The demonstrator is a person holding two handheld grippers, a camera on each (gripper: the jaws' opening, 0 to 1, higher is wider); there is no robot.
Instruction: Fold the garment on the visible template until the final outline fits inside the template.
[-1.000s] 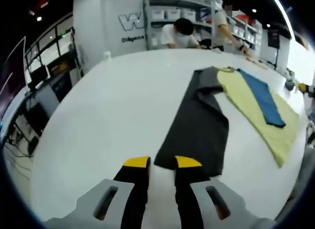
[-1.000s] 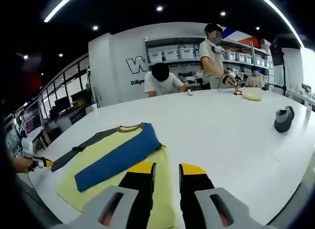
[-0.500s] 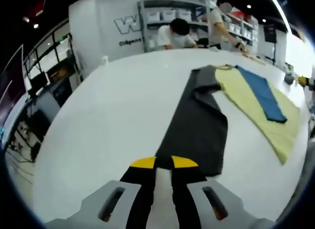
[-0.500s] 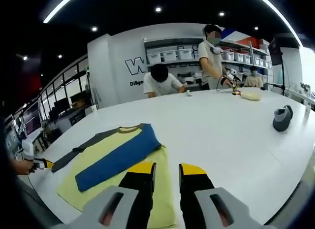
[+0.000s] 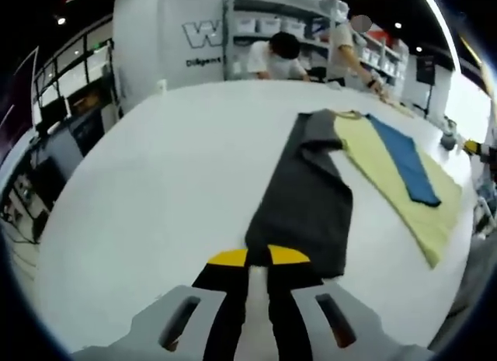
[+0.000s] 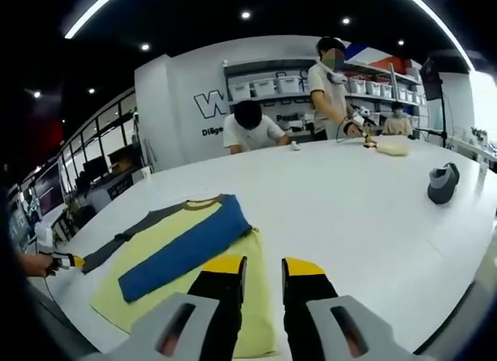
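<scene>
Garment flat on white table. Left gripper nearly closed at the dark sleeve hem — probably pinching cloth, not certain. Right gripper parted, empty, over yellow hem. Confirm a firm pinch — then fold the sleeve inward.

Both views are bright and evenly lit from above: small round ceiling spots and a long strip light glow against a dark ceiling. The white table reflects softly, with barely any shadow. Fisheye distortion bends the room at the edges, and far shelves look soft.
</scene>
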